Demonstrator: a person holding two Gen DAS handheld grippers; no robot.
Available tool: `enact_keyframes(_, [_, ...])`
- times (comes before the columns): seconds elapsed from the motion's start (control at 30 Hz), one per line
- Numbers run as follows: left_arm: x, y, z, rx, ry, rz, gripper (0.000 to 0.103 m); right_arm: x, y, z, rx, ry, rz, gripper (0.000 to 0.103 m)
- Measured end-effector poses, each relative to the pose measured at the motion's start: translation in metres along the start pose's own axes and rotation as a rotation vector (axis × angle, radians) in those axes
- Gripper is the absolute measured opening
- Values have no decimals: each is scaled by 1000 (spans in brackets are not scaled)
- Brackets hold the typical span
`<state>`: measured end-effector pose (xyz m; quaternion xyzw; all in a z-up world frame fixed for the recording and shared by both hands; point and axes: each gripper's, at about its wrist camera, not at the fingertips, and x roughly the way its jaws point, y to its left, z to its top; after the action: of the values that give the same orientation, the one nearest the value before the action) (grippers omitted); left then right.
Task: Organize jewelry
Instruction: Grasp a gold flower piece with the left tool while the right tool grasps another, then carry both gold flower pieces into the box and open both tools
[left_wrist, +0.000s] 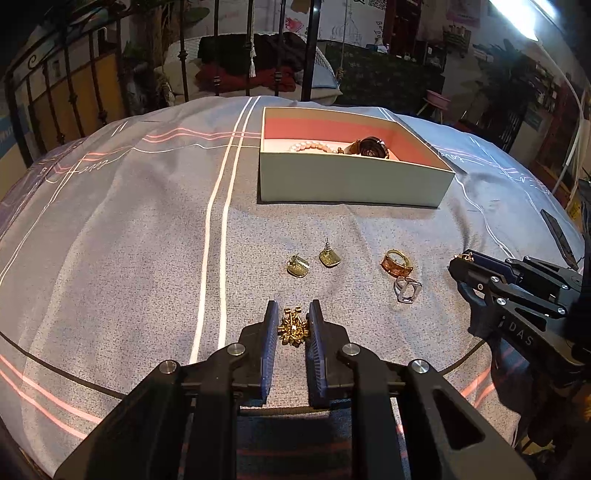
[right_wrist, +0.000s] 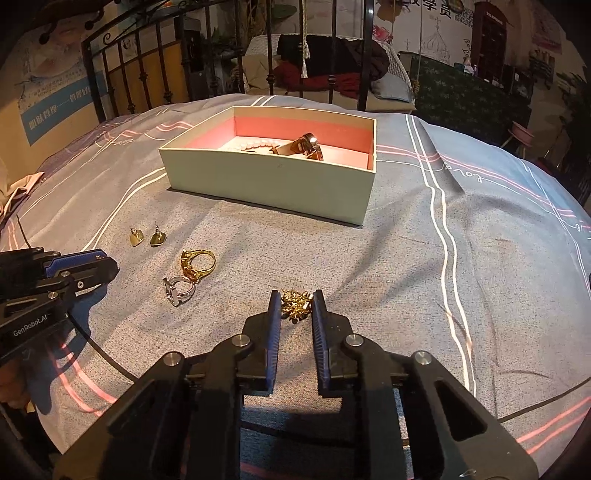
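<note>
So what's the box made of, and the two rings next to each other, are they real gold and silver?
The box looks like stiff cardboard: matte pale outside, thin straight walls, pink lining. The gold ring is shiny yellow metal with an amber-looking stone; the silver ring is bright, whitish metal. Both glint like polished metal, but whether they are real gold or silver cannot be told by looking.

Grey bedspread with white and pink stripes covered bed. Black iron bed frame stood at 12 o'clock. Dark and red clothes lay heaped beyond it.
</note>
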<state>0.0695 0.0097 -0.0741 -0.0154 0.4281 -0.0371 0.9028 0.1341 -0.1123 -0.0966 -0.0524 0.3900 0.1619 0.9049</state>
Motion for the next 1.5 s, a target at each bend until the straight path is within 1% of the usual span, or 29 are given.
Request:
enact_keyframes(0.23, [-2, 0, 0, -12, 5, -12, 17, -6, -1, -3, 11, -23, 14, 18])
enact_keyframes(0.57, [-3, 1, 2, -32, 14, -25, 17, -9, 1, -7, 19, -27, 48, 18])
enact_keyframes(0.9, [-5, -4, 6, -25, 19, -44, 17, -13, 1, -9, 34, -36, 71, 18])
enact_keyframes(1.03, [-9, -6, 18, -9, -10, -40, 17, -20, 2, -2, 36, -58, 87, 18])
enact_keyframes(1.2, [-18, -5, 43, -15, -64, -59, 17, -31, 1, 16, 33, -109, 96, 18])
enact_keyframes(1.33, [-22, -6, 66, -20, -109, -63, 17, -33, -2, 40, 23, -141, 85, 18])
enact_keyframes(1.5, [-14, -12, 98, -46, -125, -69, 17, -21, -5, 73, 14, -154, 62, 18])
